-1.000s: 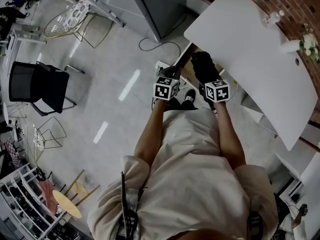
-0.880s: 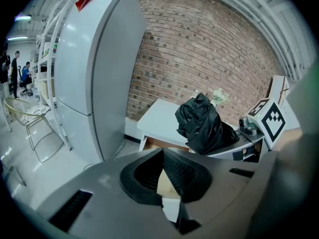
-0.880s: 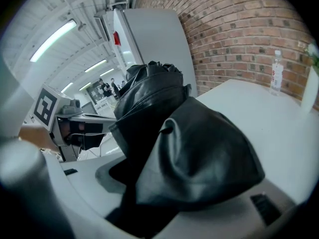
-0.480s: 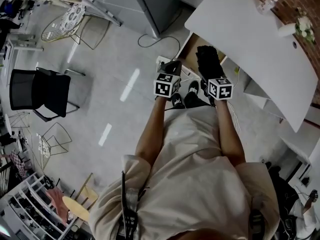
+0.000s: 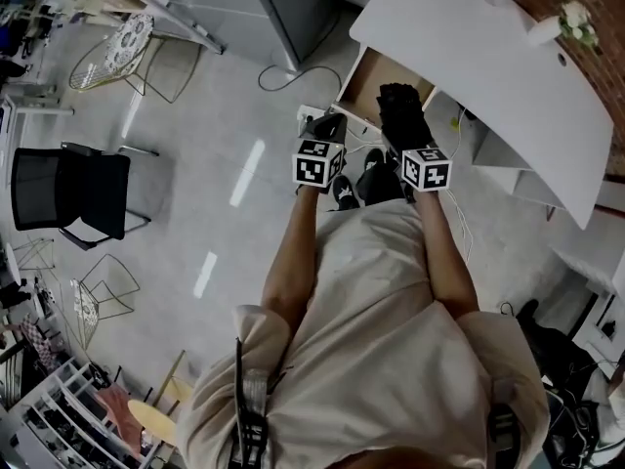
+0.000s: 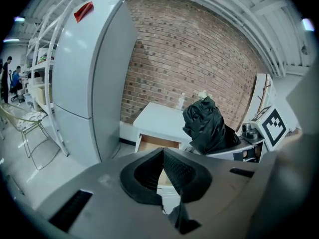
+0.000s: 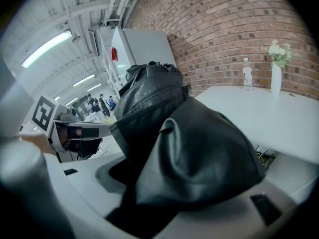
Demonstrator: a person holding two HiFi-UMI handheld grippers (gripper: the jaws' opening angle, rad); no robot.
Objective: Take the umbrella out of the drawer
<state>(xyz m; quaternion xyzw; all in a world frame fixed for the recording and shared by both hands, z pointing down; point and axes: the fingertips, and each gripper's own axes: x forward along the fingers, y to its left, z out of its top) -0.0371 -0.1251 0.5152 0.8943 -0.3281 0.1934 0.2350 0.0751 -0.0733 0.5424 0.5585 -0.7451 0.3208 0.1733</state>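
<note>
My right gripper (image 5: pixel 409 150) is shut on a folded black umbrella (image 5: pixel 399 115), which it holds in the air in front of the open wooden drawer (image 5: pixel 374 79) under the white table (image 5: pixel 469 47). In the right gripper view the umbrella (image 7: pixel 174 143) bulges from the jaws and fills the middle. My left gripper (image 5: pixel 326 127) hangs beside it, shut and empty; its pads (image 6: pixel 174 171) meet. From the left gripper view the umbrella (image 6: pixel 203 124) stands to the right and the drawer (image 6: pixel 149 144) lies straight ahead.
A grey fridge (image 6: pixel 84 73) stands left of the table by the brick wall. A bottle (image 7: pixel 247 73) and a vase of flowers (image 7: pixel 277 68) sit on the table. Cables and a power strip (image 5: pixel 311 115) lie on the floor; a black chair (image 5: pixel 68 189) stands far left.
Both grippers, with the umbrella in the right one, have drawn back a little from the table. More of the open drawer shows now.
</note>
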